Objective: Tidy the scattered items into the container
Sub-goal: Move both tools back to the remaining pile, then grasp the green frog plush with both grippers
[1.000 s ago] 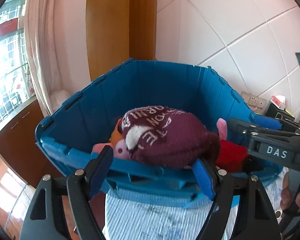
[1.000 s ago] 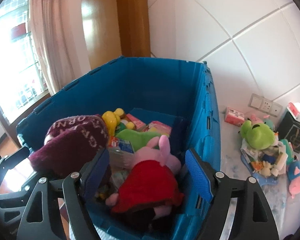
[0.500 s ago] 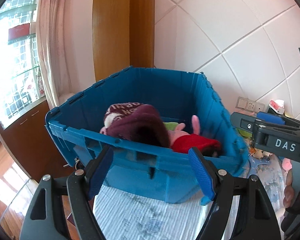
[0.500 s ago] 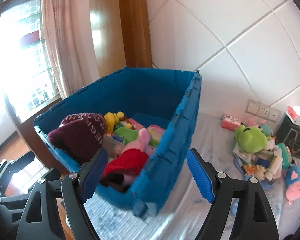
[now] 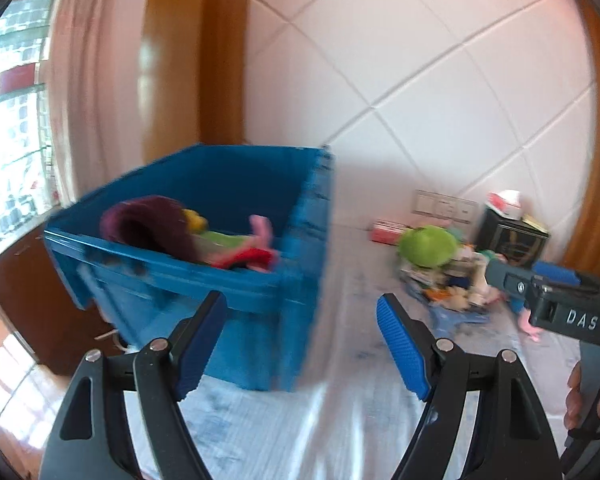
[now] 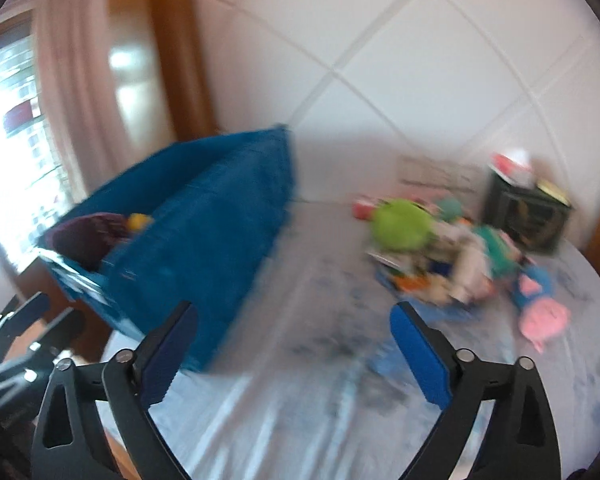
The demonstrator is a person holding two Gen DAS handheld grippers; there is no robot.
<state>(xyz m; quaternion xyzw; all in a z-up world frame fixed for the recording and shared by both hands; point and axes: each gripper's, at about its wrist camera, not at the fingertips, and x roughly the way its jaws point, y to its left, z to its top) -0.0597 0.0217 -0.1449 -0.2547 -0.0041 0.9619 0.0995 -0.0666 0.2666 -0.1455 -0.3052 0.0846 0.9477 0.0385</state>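
Since both my left gripper [image 5: 302, 344] and right gripper [image 6: 294, 354] are wide and empty, the right one's jaws having just spread, I'd pinch that squishy, light green plush [image 6: 402, 224] right of the blue bin [image 6: 204, 240] round its fat middle.

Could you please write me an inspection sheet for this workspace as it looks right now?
Surface: table under a pale blue striped cloth.
Job's things: blue crate at the left holds a maroon knit hat and soft toys; a pile of toys, topped by a green plush, with a pink plush beside it, lies on the cloth at the right.
Clutter: black box by the wall.
Grippers: left claw open, empty; right claw open, empty, jaws just widened.
Cables: nothing seen.
Surroundings: white tiled wall, wall sockets, curtain, window.
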